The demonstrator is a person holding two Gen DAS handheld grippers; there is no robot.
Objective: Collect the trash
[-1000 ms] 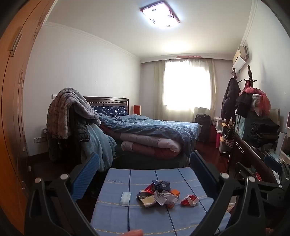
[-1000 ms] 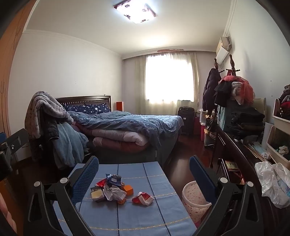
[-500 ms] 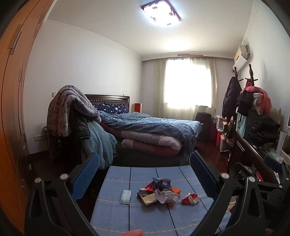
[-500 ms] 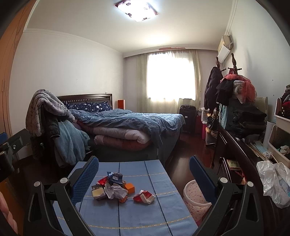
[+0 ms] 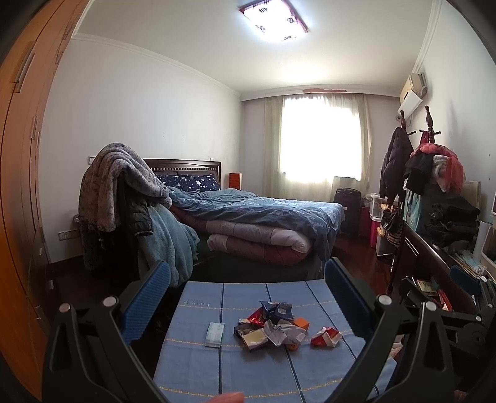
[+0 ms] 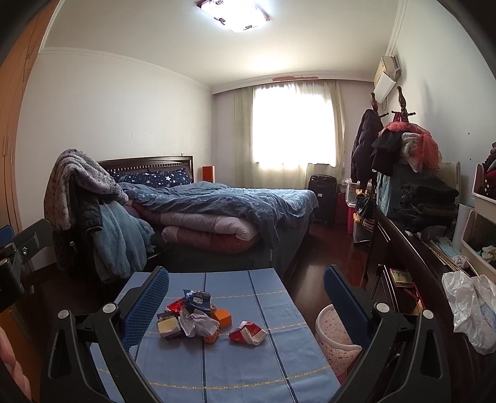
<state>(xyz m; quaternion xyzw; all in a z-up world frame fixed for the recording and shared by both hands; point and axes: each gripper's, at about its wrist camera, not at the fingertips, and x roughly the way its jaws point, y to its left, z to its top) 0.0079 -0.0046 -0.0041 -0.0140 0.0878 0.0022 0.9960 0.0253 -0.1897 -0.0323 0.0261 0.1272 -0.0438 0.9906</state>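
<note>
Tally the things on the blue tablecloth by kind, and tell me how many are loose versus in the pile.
Piled trash heap: 1, pieces overlap too much to count
Loose red and white wrapper: 1
Loose flat pale blue packet: 1
Total: 3 groupings on the tablecloth, 2 of them loose items

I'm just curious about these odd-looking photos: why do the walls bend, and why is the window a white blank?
Left wrist view: the fisheye lens bows the wardrobe and darkens the corners; the window is overexposed, its panes lost in glare. Right wrist view: same bending, the ceiling lamp also glares, yet the trash on the table stays sharp.
</note>
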